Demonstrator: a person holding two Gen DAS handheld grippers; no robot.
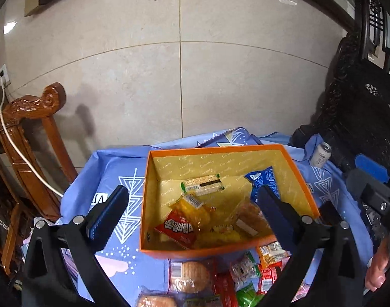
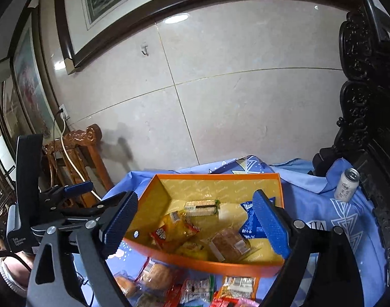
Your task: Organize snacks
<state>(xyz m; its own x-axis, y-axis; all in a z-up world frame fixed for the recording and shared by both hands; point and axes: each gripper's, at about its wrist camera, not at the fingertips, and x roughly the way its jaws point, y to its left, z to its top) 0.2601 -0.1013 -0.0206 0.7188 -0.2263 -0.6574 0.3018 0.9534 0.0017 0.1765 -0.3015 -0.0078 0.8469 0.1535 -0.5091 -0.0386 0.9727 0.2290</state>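
An orange box (image 1: 220,252) (image 2: 220,266) with a yellow inside stands on the blue patterned cloth (image 1: 105,168). In it lie a green and white wafer pack (image 1: 204,184) (image 2: 201,207), a blue packet (image 1: 262,179) (image 2: 251,227), a red packet (image 1: 178,229) (image 2: 161,235), yellow packets (image 1: 192,207) and a wrapped cake (image 1: 248,220) (image 2: 229,243). My left gripper (image 1: 192,204) hangs open above the box's near left part, nothing between its fingers. My right gripper (image 2: 196,220) is open too, over the box's near wall and empty.
Loose snacks, wrapped buns (image 1: 190,276) (image 2: 156,273) and small packets (image 1: 246,268), lie in front of the box. A drink can (image 1: 321,154) (image 2: 347,184) stands at the back right by dark carved furniture (image 1: 361,102). A wooden chair (image 1: 29,140) is at the left.
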